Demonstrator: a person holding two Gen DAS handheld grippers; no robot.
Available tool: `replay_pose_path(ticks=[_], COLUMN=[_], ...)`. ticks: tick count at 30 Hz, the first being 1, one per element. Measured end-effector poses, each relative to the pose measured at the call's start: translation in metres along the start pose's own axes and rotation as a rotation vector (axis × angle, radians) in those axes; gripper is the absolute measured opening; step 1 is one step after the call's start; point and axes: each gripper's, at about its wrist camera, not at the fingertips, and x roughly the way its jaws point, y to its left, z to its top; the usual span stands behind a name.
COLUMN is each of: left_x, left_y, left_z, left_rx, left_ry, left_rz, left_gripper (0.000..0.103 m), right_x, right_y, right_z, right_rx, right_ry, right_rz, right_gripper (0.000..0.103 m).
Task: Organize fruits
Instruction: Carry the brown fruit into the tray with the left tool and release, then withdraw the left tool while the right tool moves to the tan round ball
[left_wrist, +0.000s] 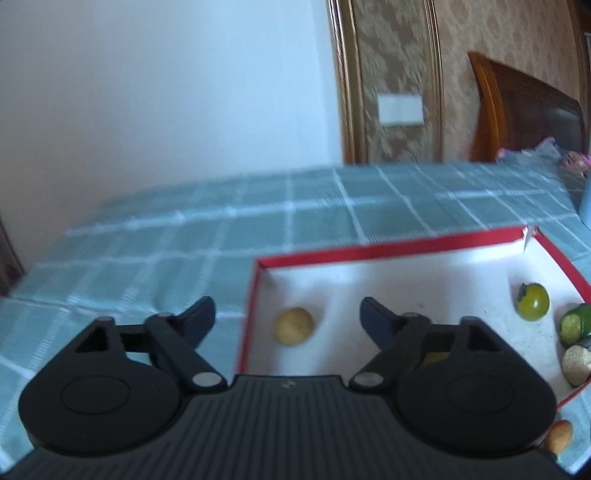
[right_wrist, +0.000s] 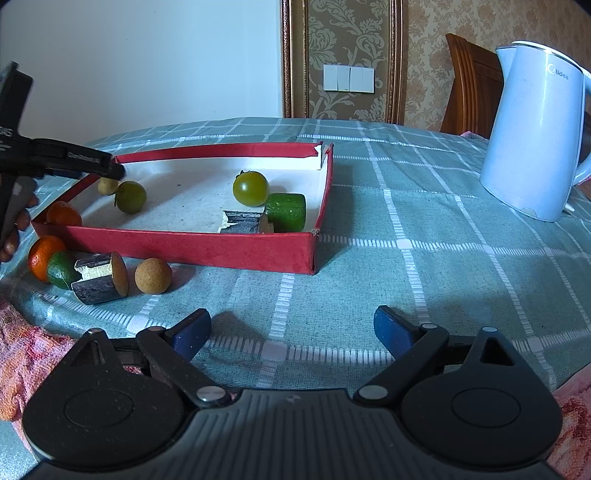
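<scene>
A: Where's the fruit?
B: A green tomato (right_wrist: 251, 188), a lime (right_wrist: 130, 196) and a small tan fruit (left_wrist: 294, 326) lie in the red tray (right_wrist: 192, 248); two oranges (right_wrist: 44, 254) sit outside its near-left corner.
A: The tools?
B: Left tool (left_wrist: 288, 317) hovers over the tray's left rim, spread wide, holding nothing. Right tool (right_wrist: 291, 328) hangs low over bare desk (right_wrist: 406, 206), spread wide too, kettle (right_wrist: 535, 129) far right.

both wrist views face the red tray (left_wrist: 388, 251), left nearer.
</scene>
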Motion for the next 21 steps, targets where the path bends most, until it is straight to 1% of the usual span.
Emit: replay_pose_path(ticks=[3,4,6,10,12,13,15,17,19,21], left_x=[-0.023,-0.031,-0.047,-0.074,-0.086,-0.093,-0.103,-0.109,-0.110,-0.108], left_y=[0.008,0.013,0.021,0.032,0.033,0.033,0.034,0.036,0.036,0.036], left_z=[-0.004,-0.006,-0.014,-0.035,-0.047,-0.054,-0.067,-0.081,-0.091,-0.098], left_rx=[-0.002,-0.013,-0.039,-0.084,-0.086,-0.085,-0.089,-0.101,-0.087,-0.074], left_ry=[-0.035,-0.045,-0.051,-0.023,-0.011,-0.008,0.002,0.015,0.041,0.055], left_rz=[0.038,0.047,0.037,-0.006,-0.026,-0.040,-0.061,-0.076,-0.086,-0.076], left_gripper=[0.087,0.089,0.093,0.093,0.094,0.096,0.097,0.098,0.098,0.098], right_x=[0.001,0.001,0.001,0.001,0.001,0.001,0.001,0.001,0.001,0.001], right_y=[0.001,0.001,0.001,0.002,0.002,0.002,0.002,0.002,0.002,0.002], right_z=[0.000,0.000,0.000,0.000,0.000,0.000,-0.001,-0.001,-0.001,-0.001], right_rx=[0.000,0.001,0.000,-0.002,-0.002,-0.002,-0.004,-0.004,-0.003,-0.003], right_ry=[0.000,0.000,0.000,0.001,0.001,0.001,0.001,0.002,0.001,0.001], right_rz=[0.001,0.001,0.001,0.001,0.001,0.001,0.001,0.001,0.001,0.002], right_gripper=[0.096,0.096,0.096,0.096,0.096,0.096,0.096,0.096,0.096,0.096])
